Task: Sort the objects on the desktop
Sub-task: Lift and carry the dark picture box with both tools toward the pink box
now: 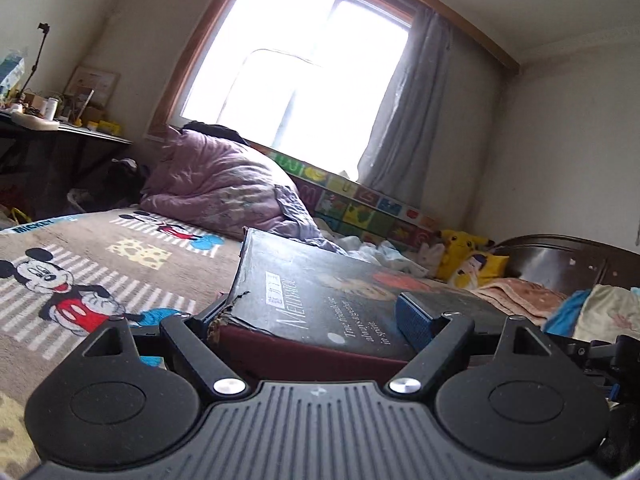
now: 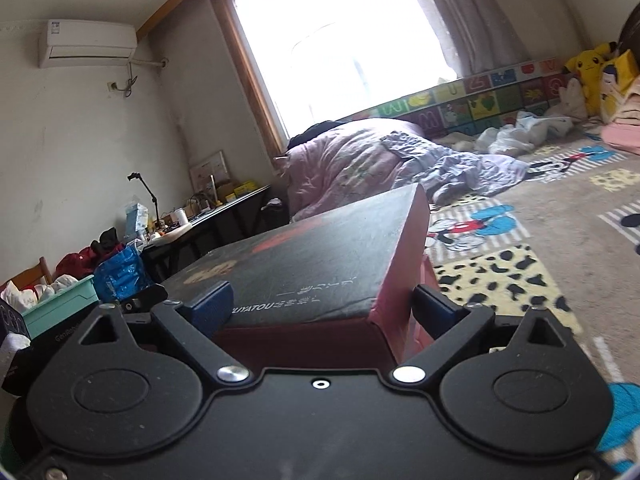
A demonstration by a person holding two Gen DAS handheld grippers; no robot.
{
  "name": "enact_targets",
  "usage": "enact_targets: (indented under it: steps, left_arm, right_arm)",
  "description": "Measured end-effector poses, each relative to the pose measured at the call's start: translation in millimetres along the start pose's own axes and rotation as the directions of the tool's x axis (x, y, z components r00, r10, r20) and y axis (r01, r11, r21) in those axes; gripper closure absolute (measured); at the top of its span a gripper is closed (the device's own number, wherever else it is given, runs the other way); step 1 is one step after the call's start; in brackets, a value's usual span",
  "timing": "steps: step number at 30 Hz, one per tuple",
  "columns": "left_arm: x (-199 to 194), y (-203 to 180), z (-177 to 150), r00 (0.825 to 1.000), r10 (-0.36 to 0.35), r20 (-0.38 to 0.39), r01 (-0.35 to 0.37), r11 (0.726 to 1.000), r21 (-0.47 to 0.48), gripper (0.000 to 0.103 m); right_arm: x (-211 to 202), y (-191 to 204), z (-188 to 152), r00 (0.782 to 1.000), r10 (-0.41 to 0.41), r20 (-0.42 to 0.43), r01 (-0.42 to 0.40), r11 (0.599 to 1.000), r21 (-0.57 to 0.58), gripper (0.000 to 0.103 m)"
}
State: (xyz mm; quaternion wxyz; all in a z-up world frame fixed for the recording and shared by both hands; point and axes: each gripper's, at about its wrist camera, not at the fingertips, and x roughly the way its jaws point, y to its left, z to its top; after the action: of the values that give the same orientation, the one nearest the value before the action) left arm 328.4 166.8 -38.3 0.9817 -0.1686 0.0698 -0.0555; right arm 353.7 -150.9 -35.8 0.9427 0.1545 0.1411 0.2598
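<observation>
Mid-carry in a desk-sorting job, by the look of it: dark box (image 1: 320, 292) with red sides, held between two hand-held grippers above a Mickey Mouse blanket (image 1: 80, 272) on a bed. In the left wrist view, left gripper (image 1: 316, 316) clamped across one end of the box, blue pad (image 1: 414, 320) at 1 o'clock pressed on the printed lid, the other finger at 11 o'clock tucked against a torn corner; box filling the span from 11 to 1 o'clock and running away toward 12. In the right wrist view, right gripper (image 2: 320, 308) pinching the opposite end, blue pad (image 2: 210, 306) at 11 o'clock on the lid, dark finger at 1 o'clock against the red side; box (image 2: 312, 264) dead ahead at 12 o'clock, tilted, far corner raised. Whether quite clear of the blanket, hard to tell; underside hidden in both views. Likely destination, as a guess only: cluttered desk (image 2: 224, 208) at 10 o'clock in the right wrist view, well apart from the box, under the window (image 2: 340, 40). Next move calling for both grips kept level and moved together, lest the worn lid slip or the torn corner give way. Pink quilt (image 1: 216, 184) heaped beyond, yellow plush (image 1: 460, 248) by the headboard.
</observation>
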Motion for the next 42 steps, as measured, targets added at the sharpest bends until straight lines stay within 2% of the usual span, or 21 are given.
enact_targets:
  steps: [7,11,17,32,38,42]
  left_arm:
    - [19,33,-11,1.0,0.029,-0.008,-0.029,0.999,-0.045,0.018]
    - [26,57,-25,0.999,0.036,-0.036,-0.04,0.991,-0.124,0.018]
    - [33,61,-33,0.998,0.051,-0.045,-0.057,0.988,-0.14,0.018]
    - [56,70,-53,0.991,0.104,-0.085,-0.119,0.975,-0.188,0.017]
    - [57,64,-54,0.992,0.083,-0.094,-0.098,0.98,-0.174,0.016]
    - [61,56,-55,0.992,0.044,-0.12,-0.061,0.988,-0.141,0.016]
  right_arm:
    - [34,8,-4,0.999,0.009,-0.032,-0.011,0.999,-0.051,0.005]
    - [45,16,-9,0.999,0.018,-0.045,-0.022,0.997,-0.077,0.005]
    - [54,24,-17,0.998,0.006,-0.063,-0.014,0.992,-0.129,0.005]
    - [76,18,-25,0.993,-0.084,-0.077,0.073,0.987,-0.141,0.005]
    - [72,14,-29,0.992,-0.109,-0.068,0.099,0.986,-0.134,0.005]
    - [64,11,-33,0.988,-0.149,-0.044,0.141,0.979,-0.149,0.006]
